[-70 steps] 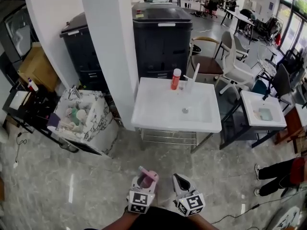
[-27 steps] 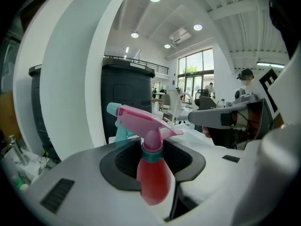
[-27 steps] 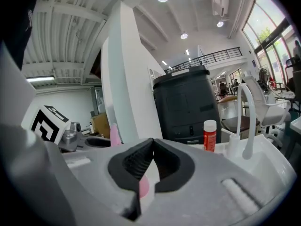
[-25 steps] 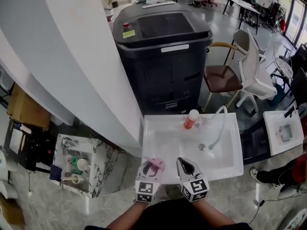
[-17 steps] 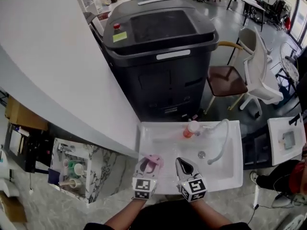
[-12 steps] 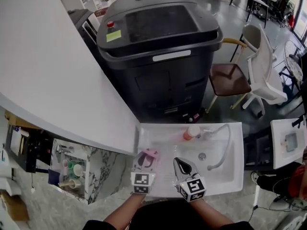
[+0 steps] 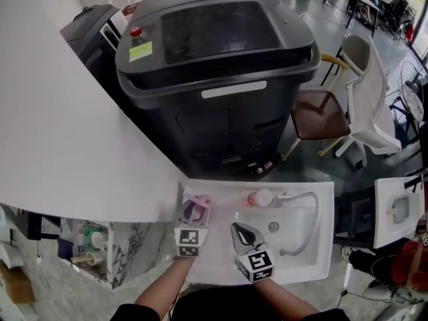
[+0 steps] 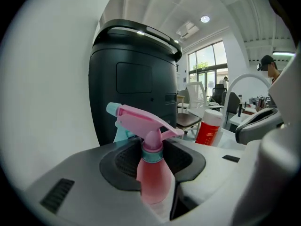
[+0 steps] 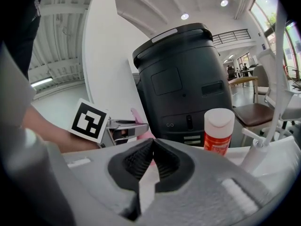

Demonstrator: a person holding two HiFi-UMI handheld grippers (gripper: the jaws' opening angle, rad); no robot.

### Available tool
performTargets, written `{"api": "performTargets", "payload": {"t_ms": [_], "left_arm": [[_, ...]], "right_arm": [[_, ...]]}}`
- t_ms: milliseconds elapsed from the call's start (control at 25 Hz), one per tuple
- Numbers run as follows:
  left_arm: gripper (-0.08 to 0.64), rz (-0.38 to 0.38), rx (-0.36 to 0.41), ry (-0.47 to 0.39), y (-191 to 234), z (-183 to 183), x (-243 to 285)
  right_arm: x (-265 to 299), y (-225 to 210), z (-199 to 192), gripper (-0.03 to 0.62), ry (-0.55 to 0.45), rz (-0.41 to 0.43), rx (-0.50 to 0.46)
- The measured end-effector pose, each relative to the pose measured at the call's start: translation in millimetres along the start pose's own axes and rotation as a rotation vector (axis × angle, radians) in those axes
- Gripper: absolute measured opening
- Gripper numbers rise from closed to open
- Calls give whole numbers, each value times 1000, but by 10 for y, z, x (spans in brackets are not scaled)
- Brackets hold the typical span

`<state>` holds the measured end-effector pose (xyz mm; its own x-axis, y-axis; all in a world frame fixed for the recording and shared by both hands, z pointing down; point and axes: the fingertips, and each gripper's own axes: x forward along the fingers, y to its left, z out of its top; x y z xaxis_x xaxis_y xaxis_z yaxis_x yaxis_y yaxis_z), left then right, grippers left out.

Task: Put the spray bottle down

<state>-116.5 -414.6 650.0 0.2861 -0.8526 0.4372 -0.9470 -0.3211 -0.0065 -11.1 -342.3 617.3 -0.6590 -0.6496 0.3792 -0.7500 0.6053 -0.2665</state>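
A pink spray bottle [image 8: 153, 173] with a pink trigger head and teal nozzle stands upright between the jaws of my left gripper [image 8: 153, 166], which is shut on its body. In the head view the spray bottle [image 7: 196, 208] and left gripper [image 7: 192, 214] hang over the left part of the white sink top [image 7: 217, 266]. My right gripper [image 7: 242, 236] is beside it over the basin, its jaws [image 9: 151, 161] shut with nothing between them. In the right gripper view the left gripper [image 9: 120, 128] shows to the left with a bit of pink behind it.
A red bottle with a white cap [image 7: 259, 198] stands at the sink's back edge beside the white faucet [image 7: 306, 206]. A big black bin [image 7: 214, 65] rises behind the sink, a white wall [image 7: 60, 132] on the left. Chairs [image 7: 364, 105] stand to the right.
The person has walked up to the sink. Both grippers have moved forward and down over the sink top, the left one still carrying the spray bottle toward the left side.
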Motion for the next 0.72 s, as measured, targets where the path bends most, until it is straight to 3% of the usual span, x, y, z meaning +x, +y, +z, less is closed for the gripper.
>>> {"api": "performTargets", "payload": {"t_ms": [240, 440, 720], "left_arm": [[155, 32, -33, 11, 182, -135, 301], [155, 50, -40, -38, 212, -148, 403], [156, 63, -48, -110, 219, -161, 527]], "right_arm": [[144, -163, -5, -2, -19, -30, -24], [221, -266, -61, -2, -14, -30, 24], [228, -317, -179, -2, 21, -27, -2]]}}
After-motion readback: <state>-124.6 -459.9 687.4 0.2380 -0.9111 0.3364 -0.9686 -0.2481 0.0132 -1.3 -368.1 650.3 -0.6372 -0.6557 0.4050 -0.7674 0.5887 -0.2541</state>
